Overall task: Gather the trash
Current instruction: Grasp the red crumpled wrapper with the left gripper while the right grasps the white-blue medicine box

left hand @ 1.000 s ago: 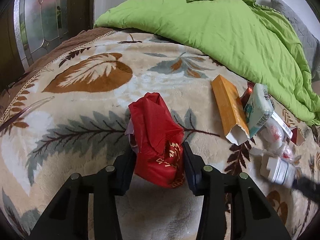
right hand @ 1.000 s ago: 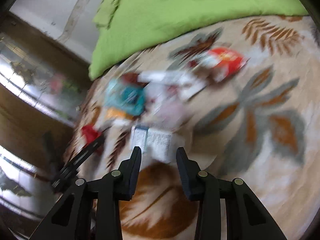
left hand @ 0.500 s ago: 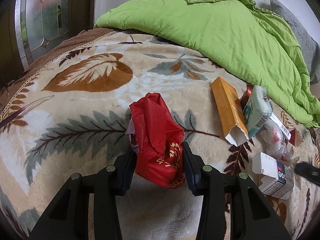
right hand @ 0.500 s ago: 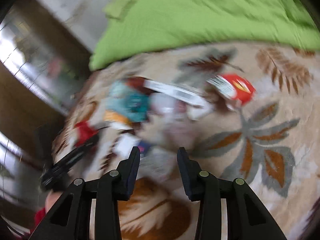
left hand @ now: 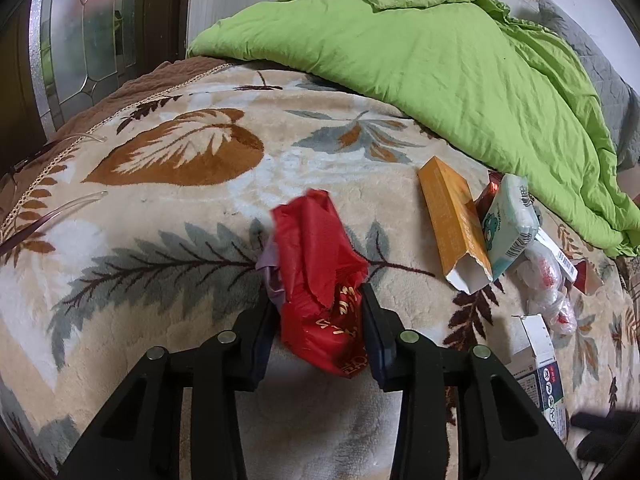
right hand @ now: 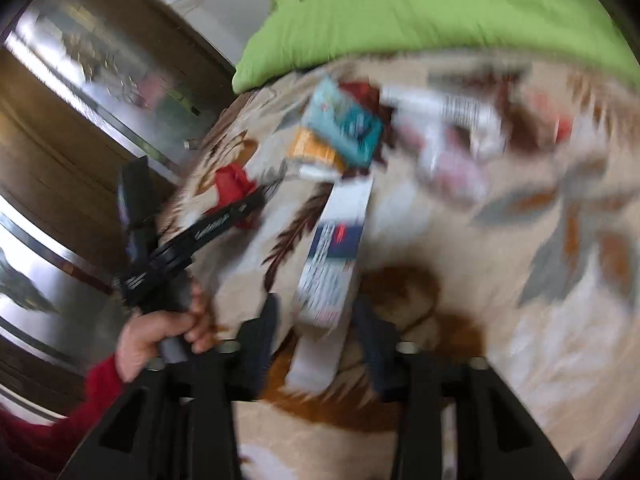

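Observation:
My left gripper (left hand: pixel 318 314) is shut on a crumpled red wrapper (left hand: pixel 316 276) and holds it just over the leaf-patterned blanket (left hand: pixel 172 184). To its right lie an orange carton (left hand: pixel 452 224), a teal tissue pack (left hand: pixel 510 224), clear wrappers (left hand: pixel 548 280) and a white and blue box (left hand: pixel 540 364). In the blurred right wrist view, that white and blue box (right hand: pixel 332 252) sits between the fingers of my right gripper (right hand: pixel 314 320), which looks open around it; contact is unclear. The left gripper (right hand: pixel 224 220) with the red wrapper shows at left.
A green duvet (left hand: pixel 440 52) covers the far side of the bed. A glass-panelled door (left hand: pixel 84 40) stands beyond the bed's left edge. More packets (right hand: pixel 452 120) lie in a blurred pile near the duvet.
The right gripper has swept down and in over the trash pile; the white and blue box is now between its fingers. The left gripper holds the red wrapper nearly still.

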`<state>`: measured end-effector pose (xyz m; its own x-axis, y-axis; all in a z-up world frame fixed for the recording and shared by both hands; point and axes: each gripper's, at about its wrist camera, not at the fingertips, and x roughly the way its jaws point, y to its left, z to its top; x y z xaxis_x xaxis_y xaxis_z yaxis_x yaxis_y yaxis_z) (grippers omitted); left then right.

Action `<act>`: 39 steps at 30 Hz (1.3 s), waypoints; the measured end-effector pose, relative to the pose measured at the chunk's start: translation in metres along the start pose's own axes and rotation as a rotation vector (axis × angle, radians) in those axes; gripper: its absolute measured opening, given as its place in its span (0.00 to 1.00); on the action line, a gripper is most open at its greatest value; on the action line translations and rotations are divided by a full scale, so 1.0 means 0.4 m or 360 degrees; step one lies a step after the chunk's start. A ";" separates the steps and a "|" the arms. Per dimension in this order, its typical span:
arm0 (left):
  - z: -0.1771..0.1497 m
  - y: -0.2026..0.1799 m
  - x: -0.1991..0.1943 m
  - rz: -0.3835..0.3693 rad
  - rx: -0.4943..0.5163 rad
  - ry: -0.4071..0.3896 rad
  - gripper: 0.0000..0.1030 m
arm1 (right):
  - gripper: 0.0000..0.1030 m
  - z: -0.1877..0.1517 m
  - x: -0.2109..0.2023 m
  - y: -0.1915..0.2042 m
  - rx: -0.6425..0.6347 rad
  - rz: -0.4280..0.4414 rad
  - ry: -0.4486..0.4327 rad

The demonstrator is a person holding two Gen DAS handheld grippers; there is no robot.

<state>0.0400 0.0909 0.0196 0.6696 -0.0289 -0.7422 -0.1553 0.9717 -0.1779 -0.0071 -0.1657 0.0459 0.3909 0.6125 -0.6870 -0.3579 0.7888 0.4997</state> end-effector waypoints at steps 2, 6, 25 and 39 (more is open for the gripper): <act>0.000 -0.006 -0.005 -0.0004 0.0015 -0.0011 0.34 | 0.61 0.027 0.021 -0.005 0.0031 -0.0059 -0.0007; -0.002 -0.019 -0.019 -0.0008 0.0064 -0.0041 0.32 | 0.54 0.039 0.085 -0.007 0.0102 -0.0132 0.0038; -0.139 -0.149 -0.212 -0.0082 0.0433 -0.0186 0.32 | 0.32 -0.157 -0.102 0.028 0.0138 -0.0398 -0.0486; -0.242 -0.229 -0.351 -0.0011 0.0617 -0.0303 0.32 | 0.32 -0.251 -0.232 0.029 0.0142 -0.0437 -0.0685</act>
<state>-0.1099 -0.0166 0.0777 0.7974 -0.0272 -0.6029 0.1098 0.9888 0.1006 -0.1327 -0.2183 0.0623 0.7803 0.3328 -0.5295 -0.1268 0.9133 0.3871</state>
